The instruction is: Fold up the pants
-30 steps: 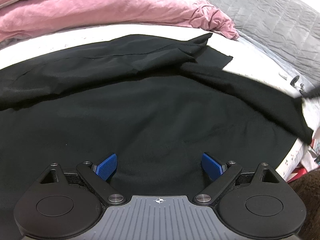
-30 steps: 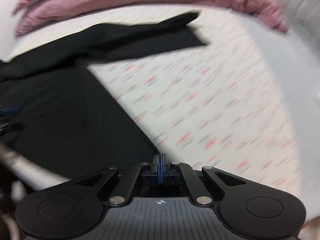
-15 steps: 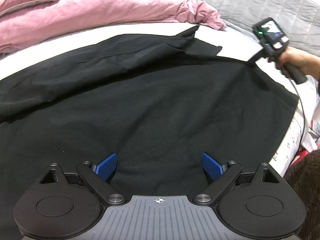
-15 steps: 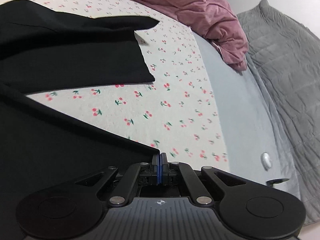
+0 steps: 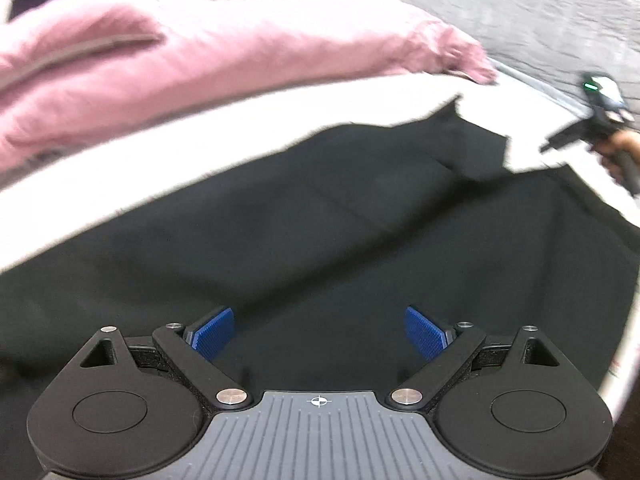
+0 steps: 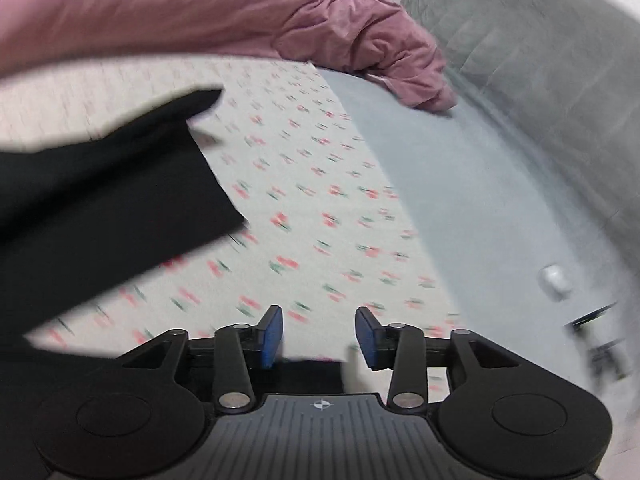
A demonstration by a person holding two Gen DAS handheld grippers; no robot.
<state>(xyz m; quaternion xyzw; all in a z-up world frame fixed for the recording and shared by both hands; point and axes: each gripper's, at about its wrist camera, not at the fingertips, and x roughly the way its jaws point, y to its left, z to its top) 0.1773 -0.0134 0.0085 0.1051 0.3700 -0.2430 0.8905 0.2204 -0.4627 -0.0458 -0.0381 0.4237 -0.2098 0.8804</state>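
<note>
Cherry-print sheet (image 6: 312, 208) under black pants (image 5: 320, 240) — pink duvet (image 5: 200, 52) behind.

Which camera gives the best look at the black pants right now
The left wrist view. There the black pants spread across most of the frame on the bed, with the far leg ends visible. The right wrist view catches only part of the pants, blurred, at its left edge on the cherry-print sheet.
</note>
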